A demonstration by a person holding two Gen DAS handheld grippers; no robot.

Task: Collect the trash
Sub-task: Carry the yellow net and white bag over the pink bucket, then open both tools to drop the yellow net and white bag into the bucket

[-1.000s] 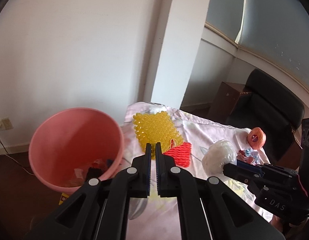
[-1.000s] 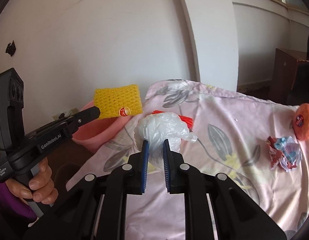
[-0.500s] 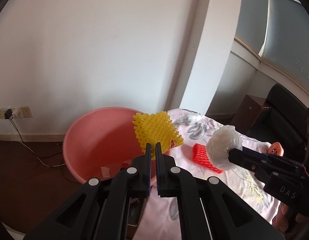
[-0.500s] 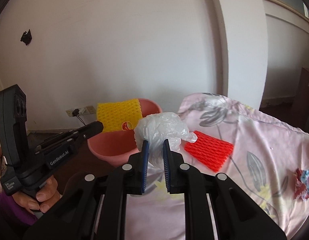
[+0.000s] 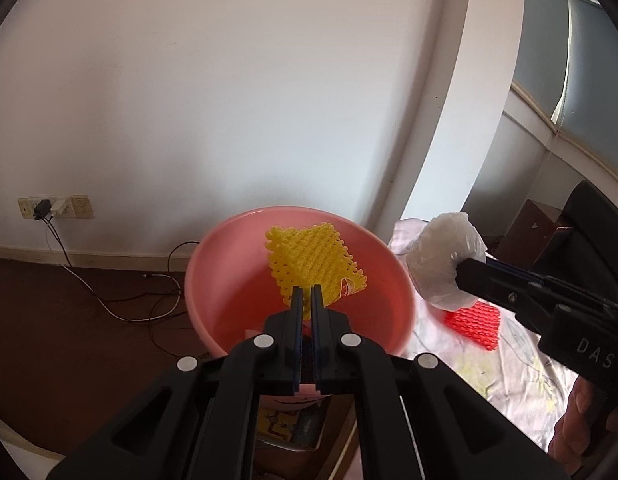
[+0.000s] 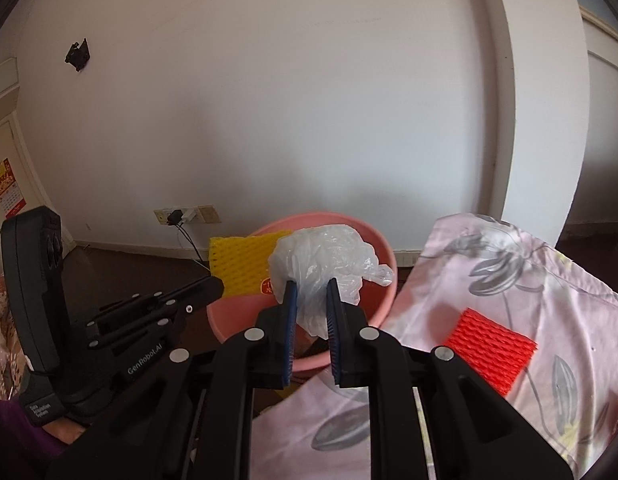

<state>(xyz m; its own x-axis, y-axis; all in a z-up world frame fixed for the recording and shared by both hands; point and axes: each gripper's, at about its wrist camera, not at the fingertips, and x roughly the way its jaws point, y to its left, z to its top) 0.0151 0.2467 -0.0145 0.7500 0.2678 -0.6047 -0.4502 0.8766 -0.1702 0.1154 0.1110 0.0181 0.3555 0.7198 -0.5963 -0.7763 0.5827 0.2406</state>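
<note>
Below the left claw (image 5: 305, 300), its own fingers hide most of the pink basin's (image 5: 229, 280) contents, and the sticker on the yellow foam net (image 5: 309, 264) is too small to read.

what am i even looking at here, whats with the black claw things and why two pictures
A person holds a two-finger gripper in each hand, and each gripper carries a camera looking along its fingers, so you get two pictures. In the left camera's picture, the left gripper is shut on a yellow foam net over a pink basin. The right gripper pinches a crumpled clear plastic bag close to the same basin. Each gripper also shows at the edge of the other's picture. A red foam net lies on the flowered cloth.
</note>
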